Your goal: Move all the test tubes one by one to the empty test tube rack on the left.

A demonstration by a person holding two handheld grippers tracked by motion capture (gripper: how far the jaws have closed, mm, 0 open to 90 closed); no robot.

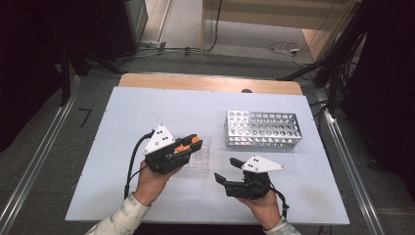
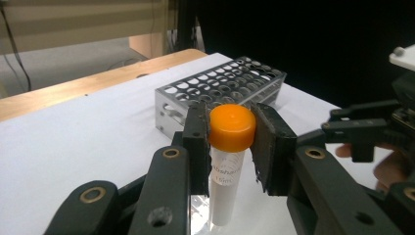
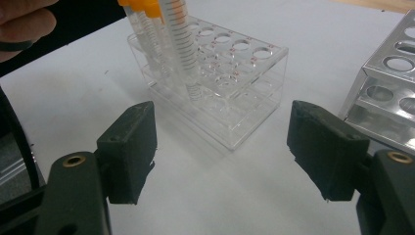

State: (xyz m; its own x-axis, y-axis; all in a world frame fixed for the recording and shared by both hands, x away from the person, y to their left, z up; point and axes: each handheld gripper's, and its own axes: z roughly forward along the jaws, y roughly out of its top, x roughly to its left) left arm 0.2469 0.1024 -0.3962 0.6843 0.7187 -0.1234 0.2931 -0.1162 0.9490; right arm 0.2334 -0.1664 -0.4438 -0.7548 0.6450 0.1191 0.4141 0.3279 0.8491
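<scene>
- A white table top (image 1: 147,112) with a wooden far edge sits on a grey floor, with dark equipment and cables around it.
- Two racks stand on the table: one metal rack (image 1: 263,129) with rows of round holes at the far right, and one clear plastic rack (image 1: 200,157) near the middle, well apart from it.
- The left gripper (image 2: 230,142) is clamped on one orange-capped tube (image 2: 229,161); its two black pads press the cap from both sides, and the tube hangs upright below them.
- In the right gripper view, that tube's tip is just above or inside the clear plastic rack (image 3: 230,83); which cannot be told. At least two more orange-capped tubes (image 3: 142,34) stand in the rack's far-left corner; the exact count is unclear.
- The right gripper (image 3: 222,152) stands with its two jaws wide apart and nothing between them, low over the bare table, facing the clear rack.
- Two hands hold the two grippers, one each, at the near edge of the table.
</scene>
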